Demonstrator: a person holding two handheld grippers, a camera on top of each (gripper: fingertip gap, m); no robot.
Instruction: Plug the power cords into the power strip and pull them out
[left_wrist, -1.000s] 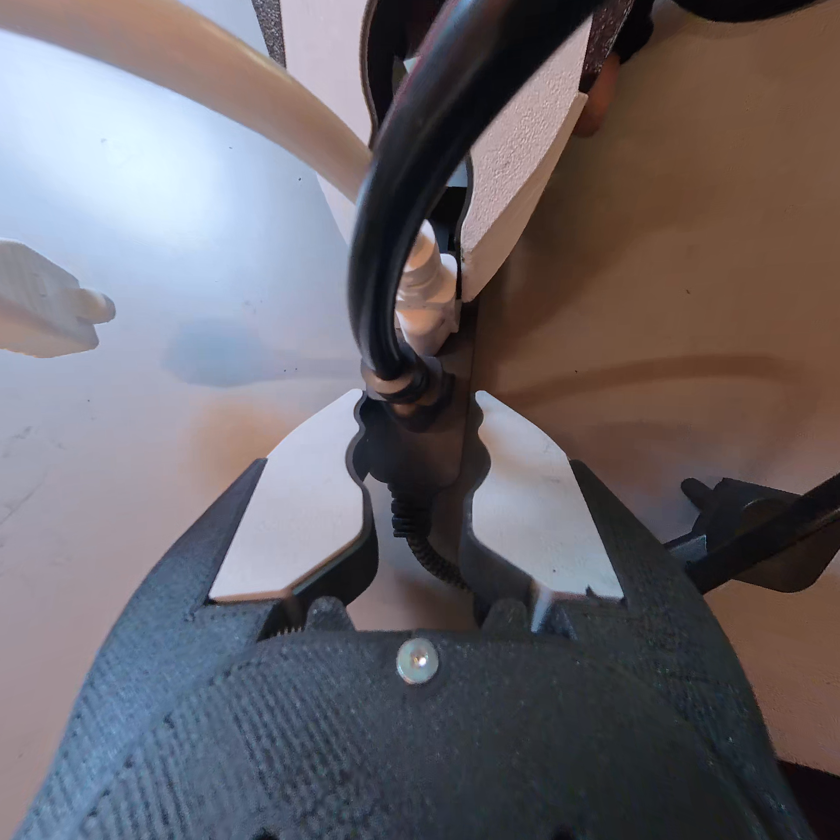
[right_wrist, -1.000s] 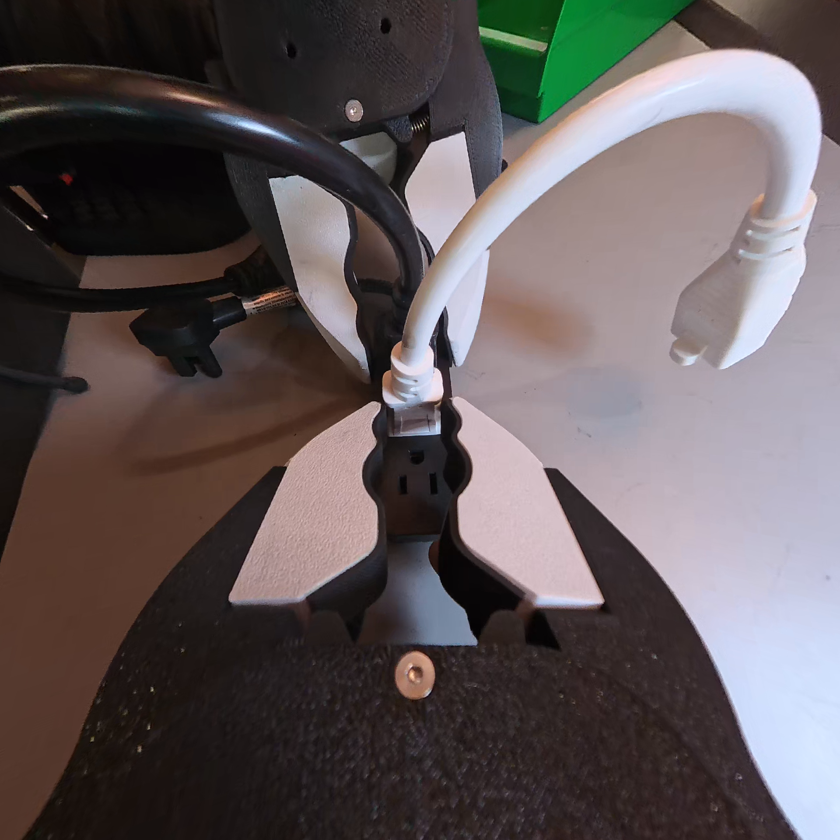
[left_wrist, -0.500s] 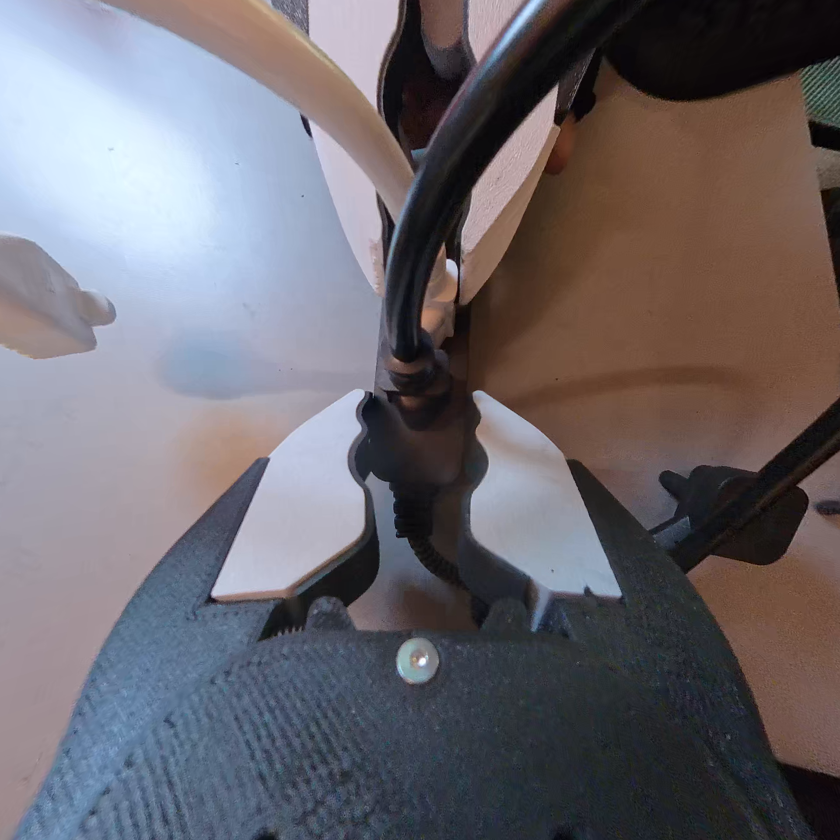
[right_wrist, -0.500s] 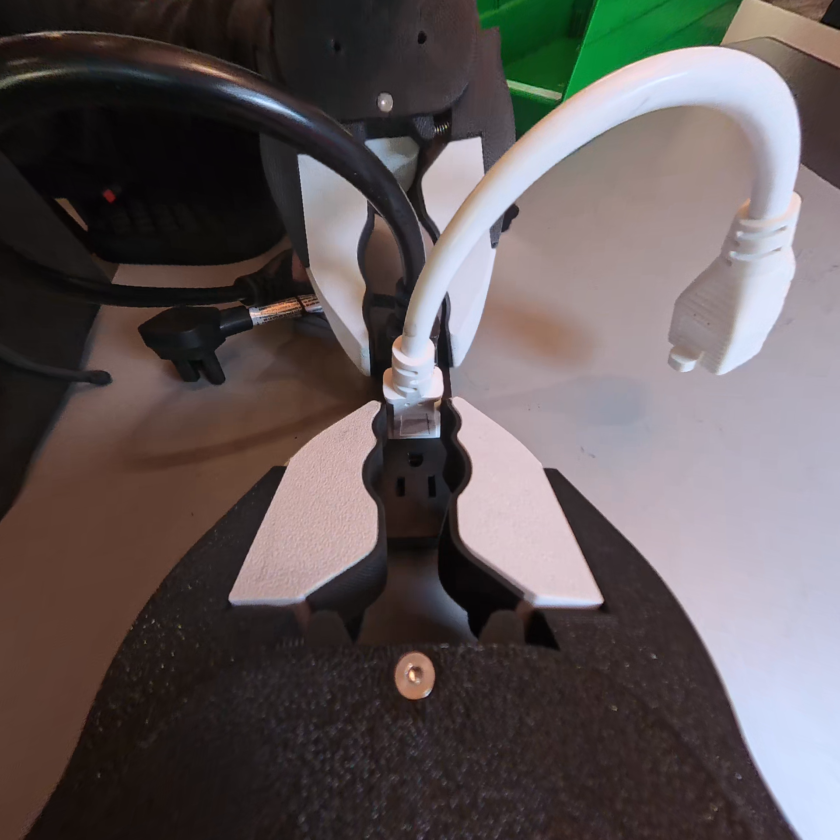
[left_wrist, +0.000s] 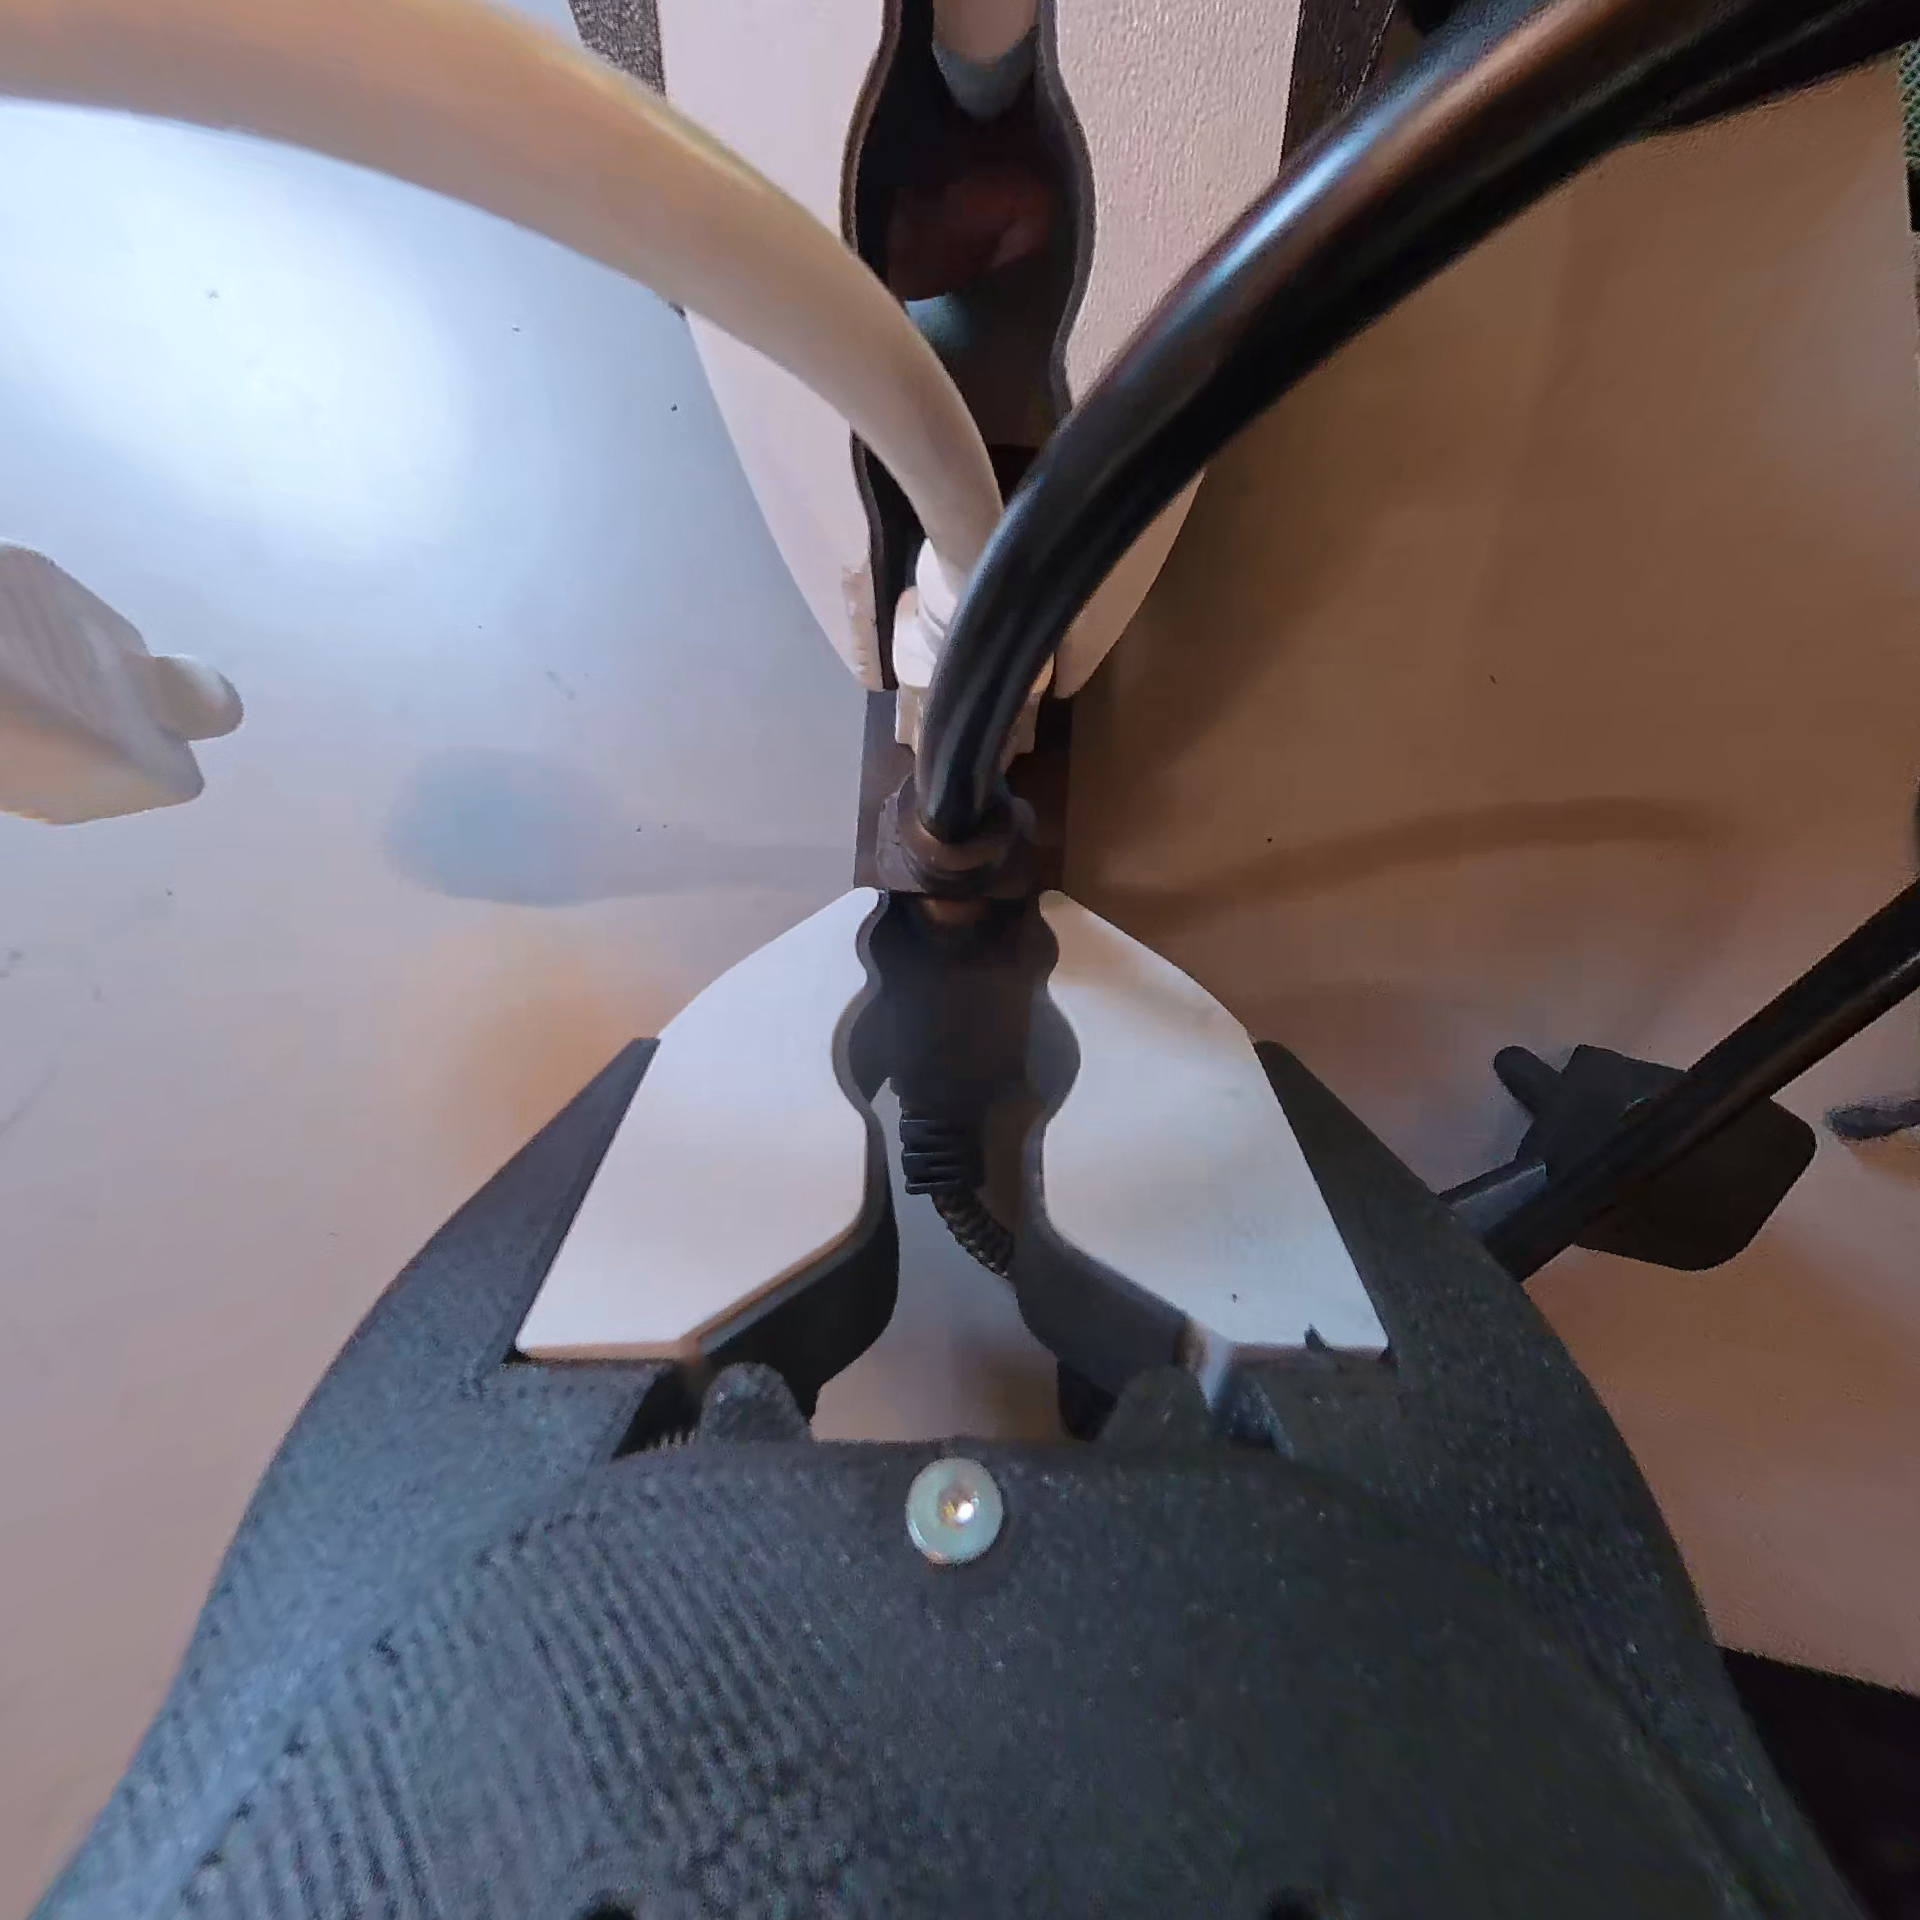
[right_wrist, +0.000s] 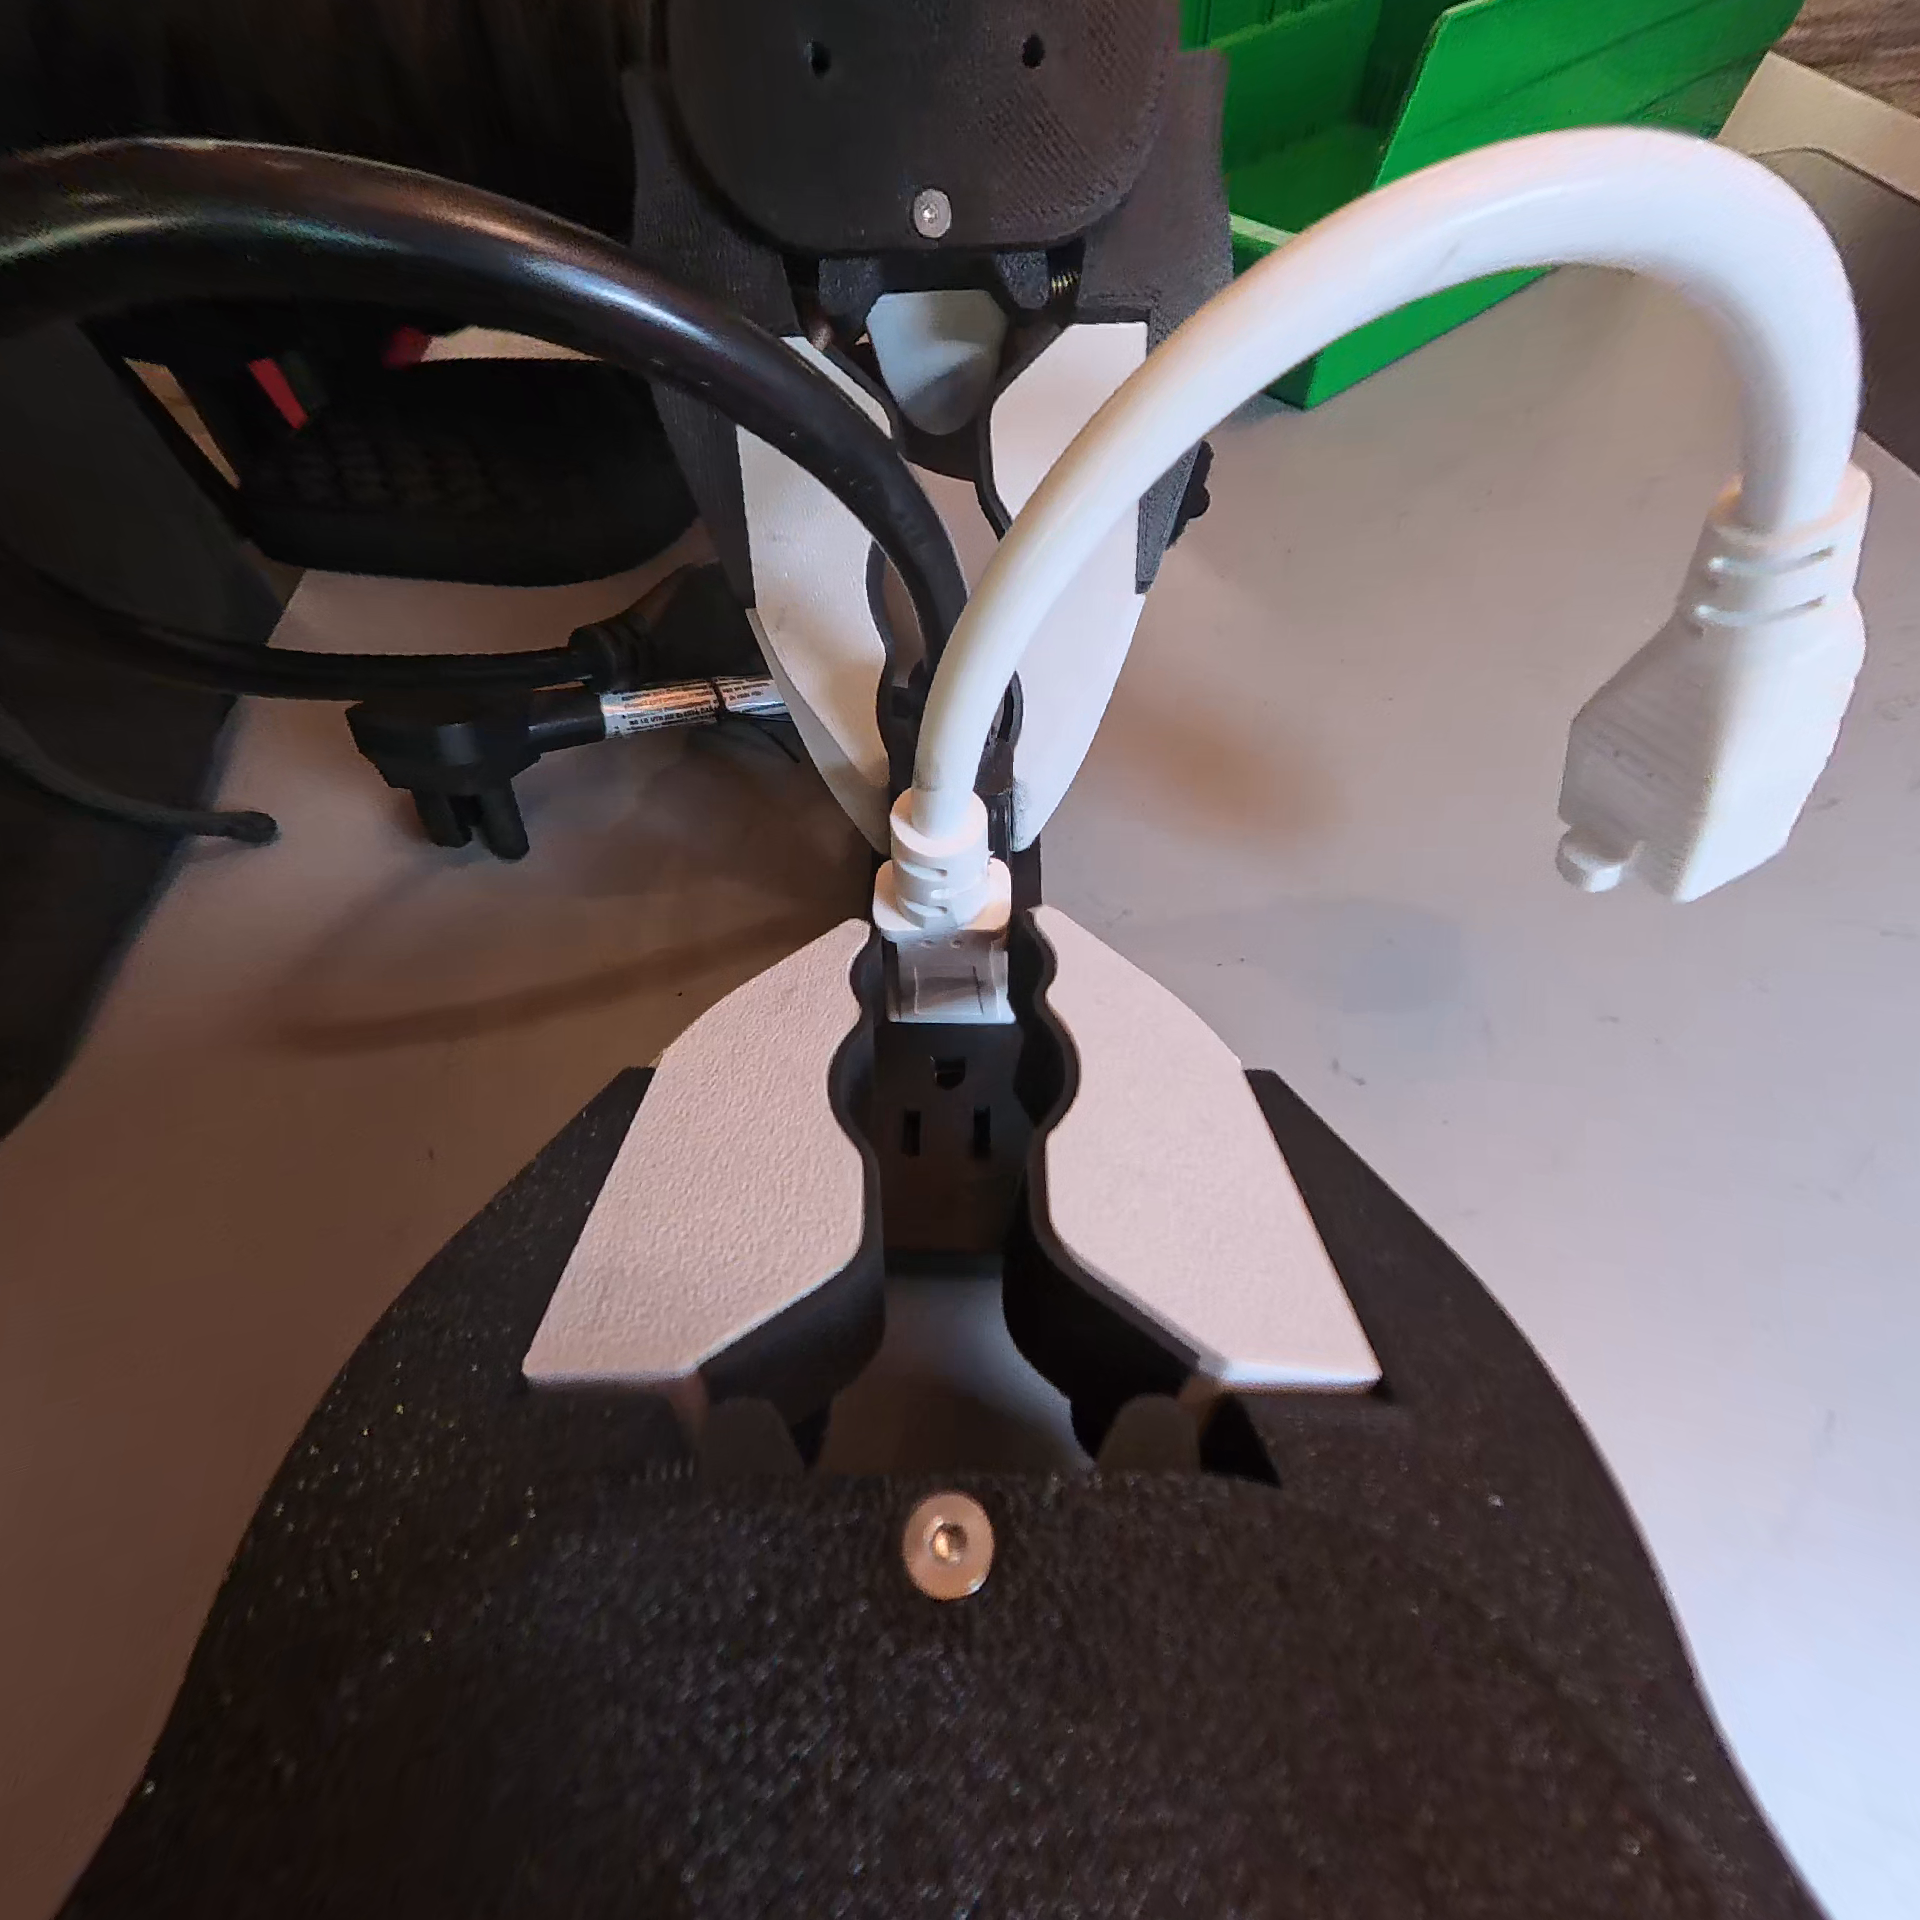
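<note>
In the left wrist view the left gripper (left_wrist: 956, 925) has its two fingers closed on one end of a black power strip (left_wrist: 961, 831), over the end where the strip's own ribbed cable (left_wrist: 951, 1195) comes out and runs back under the claw. Two cords rise from the strip: one black cord (left_wrist: 1299, 281), its plug seated just ahead of the fingertips, and one white cord (left_wrist: 727, 249) plugged in just beyond it. The white cord's free end (left_wrist: 83, 717) hangs at the left edge above the pale table (left_wrist: 312, 1143), and one loose black plug (left_wrist: 1662, 1174) lies on the table to the right. The right gripper (left_wrist: 966, 665) faces in from the far end, clamped on the strip. The right wrist view shows that gripper (right_wrist: 951, 925) holding the opposite end of the strip (right_wrist: 945, 1143), and here one empty socket (right_wrist: 948, 1117) shows between its fingers, which the other view hides. The white cord (right_wrist: 1351, 281) is plugged in just ahead of that socket; the black cord (right_wrist: 520, 249) is behind it. Only this view shows one green bin (right_wrist: 1455, 187) at the back and a silvery label band (right_wrist: 675, 712) on the loose plug's (right_wrist: 457, 758) cord, its print too small to read. The left gripper (right_wrist: 935, 769) appears opposite.
</note>
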